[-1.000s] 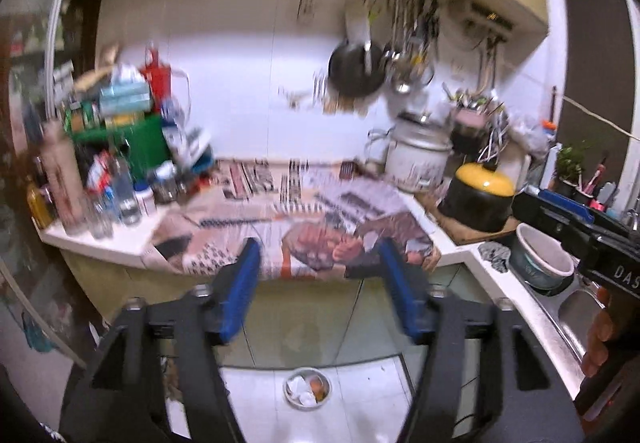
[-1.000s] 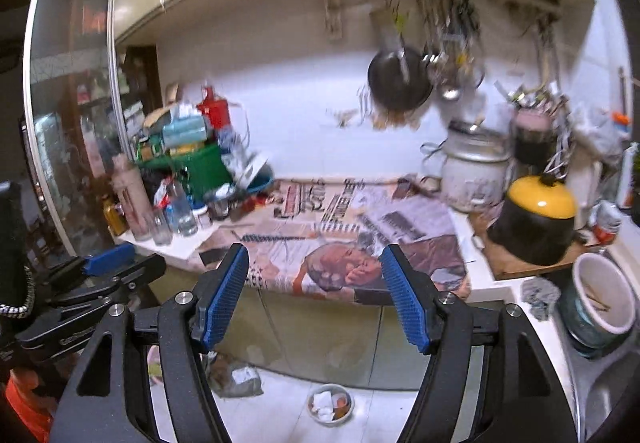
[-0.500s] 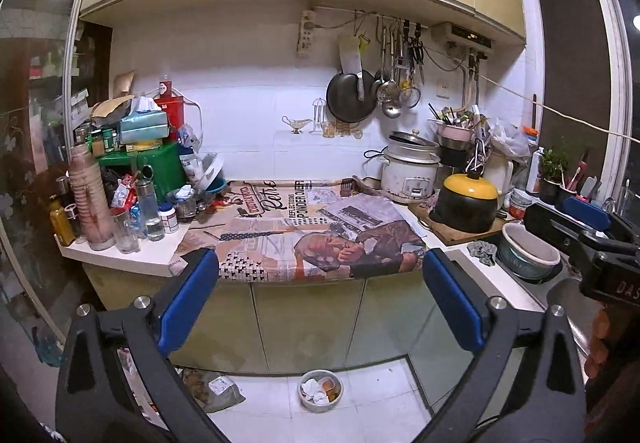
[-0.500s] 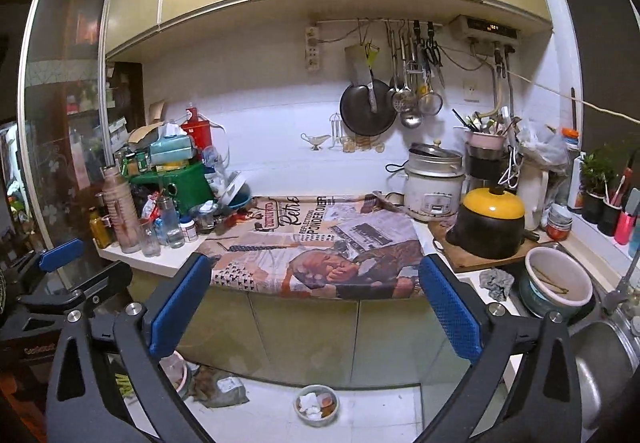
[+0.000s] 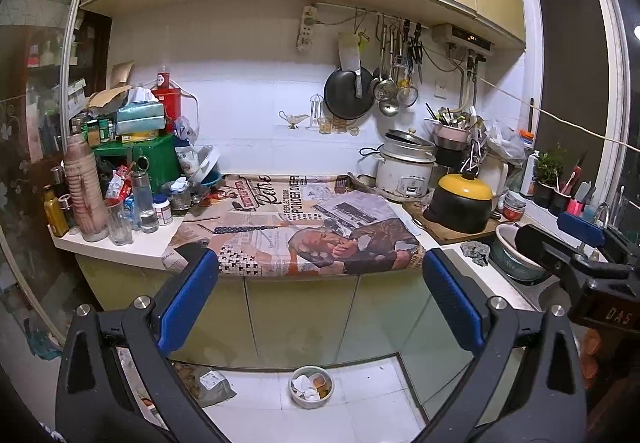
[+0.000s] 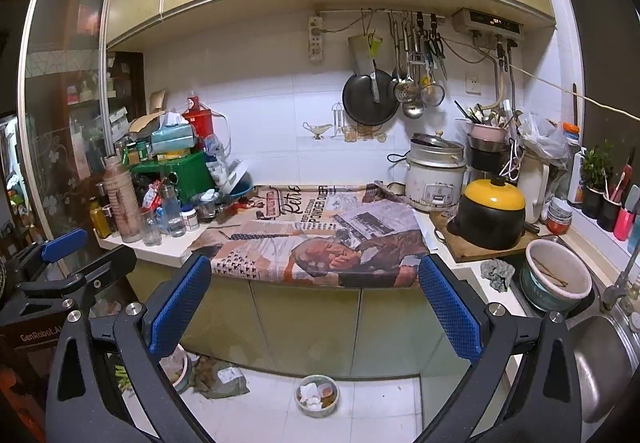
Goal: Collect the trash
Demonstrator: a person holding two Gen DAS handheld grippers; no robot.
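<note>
Both grippers are held in the air in front of a kitchen counter, well back from it. My left gripper (image 5: 320, 279) is open wide and empty. My right gripper (image 6: 314, 283) is open wide and empty. A printed newspaper (image 5: 304, 231) covers the counter's middle and hangs over its front edge; it also shows in the right wrist view (image 6: 320, 239). A small bowl of scraps (image 5: 311, 386) stands on the white floor tiles below, also in the right wrist view (image 6: 317, 395). A crumpled dirty bag (image 6: 220, 379) lies on the floor to its left.
Bottles, jars and a green box (image 5: 152, 159) crowd the counter's left end. A rice cooker (image 5: 404, 173), a black pot with yellow lid (image 5: 460, 203) and a bowl (image 6: 558, 279) beside the sink (image 6: 600, 367) stand at right. Pans and utensils hang on the wall.
Both grippers opened from narrow to wide over the last second. The views pulled back and steadied, so more of the floor and upper cabinets shows.
</note>
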